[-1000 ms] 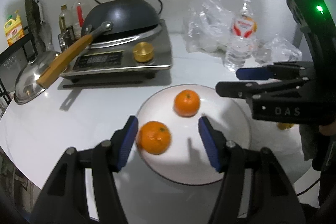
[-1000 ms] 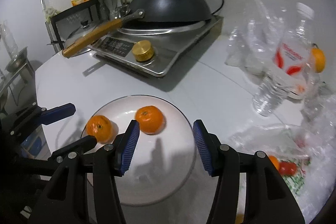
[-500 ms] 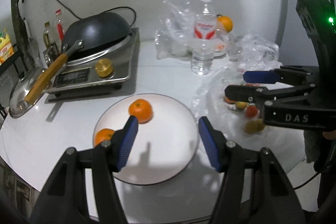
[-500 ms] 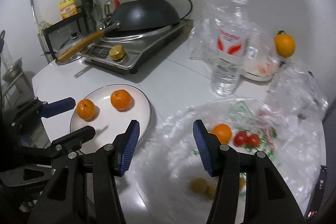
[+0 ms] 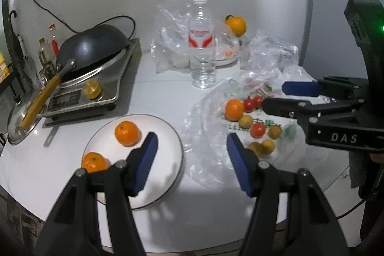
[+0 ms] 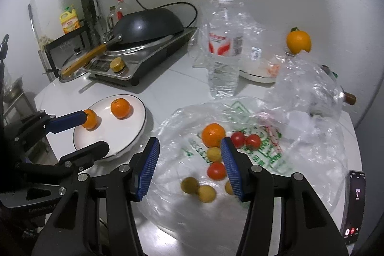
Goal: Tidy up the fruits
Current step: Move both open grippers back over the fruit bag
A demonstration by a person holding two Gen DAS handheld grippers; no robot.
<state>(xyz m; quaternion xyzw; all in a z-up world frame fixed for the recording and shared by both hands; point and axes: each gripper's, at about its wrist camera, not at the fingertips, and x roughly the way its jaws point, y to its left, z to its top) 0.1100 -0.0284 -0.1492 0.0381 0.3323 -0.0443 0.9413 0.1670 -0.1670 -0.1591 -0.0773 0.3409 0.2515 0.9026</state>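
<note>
A blue finger [image 6: 230,167] partly hid one yellow fruit [image 6: 229,187]; the phone [image 6: 352,205] was cut off near the table's right edge.

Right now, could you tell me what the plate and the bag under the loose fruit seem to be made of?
The plate looks like glazed ceramic: glossy white with a thin dark rim line. The bag looks like thin clear plastic film: crinkled, shiny, see-through, with green print.

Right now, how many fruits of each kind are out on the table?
Oranges: 4, two on the plate, one on the bag, one at the back.
Red tomatoes: 3, on the bag.
Yellow fruits: 4, on the bag.
Total: 11.
</note>
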